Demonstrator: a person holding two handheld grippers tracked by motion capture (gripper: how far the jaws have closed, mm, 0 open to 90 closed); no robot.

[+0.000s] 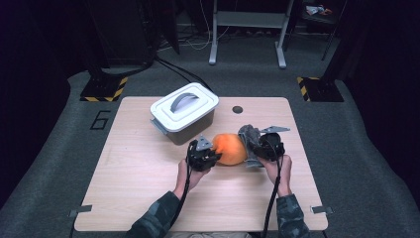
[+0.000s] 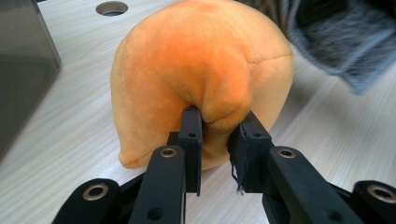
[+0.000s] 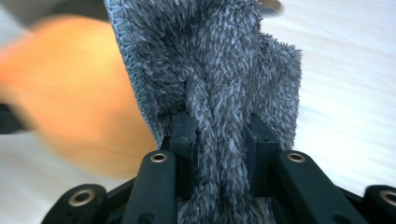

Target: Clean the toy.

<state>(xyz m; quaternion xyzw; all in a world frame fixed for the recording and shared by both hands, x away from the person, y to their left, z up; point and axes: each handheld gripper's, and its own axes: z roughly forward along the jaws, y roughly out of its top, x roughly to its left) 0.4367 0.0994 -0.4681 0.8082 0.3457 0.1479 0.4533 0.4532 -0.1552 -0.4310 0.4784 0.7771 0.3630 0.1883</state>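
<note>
Jaws on my left gripper pinch a fold of the orange plush toy, which rests mid-table. Jaws on my right gripper clamp a grey fuzzy cloth against the toy's far side. I note a lidded white bin just behind.

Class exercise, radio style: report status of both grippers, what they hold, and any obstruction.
Left gripper shut on orange plush. Right gripper shut on grey fuzzy cloth, beside the plush. Lidded white box stands close behind; nothing between.
</note>
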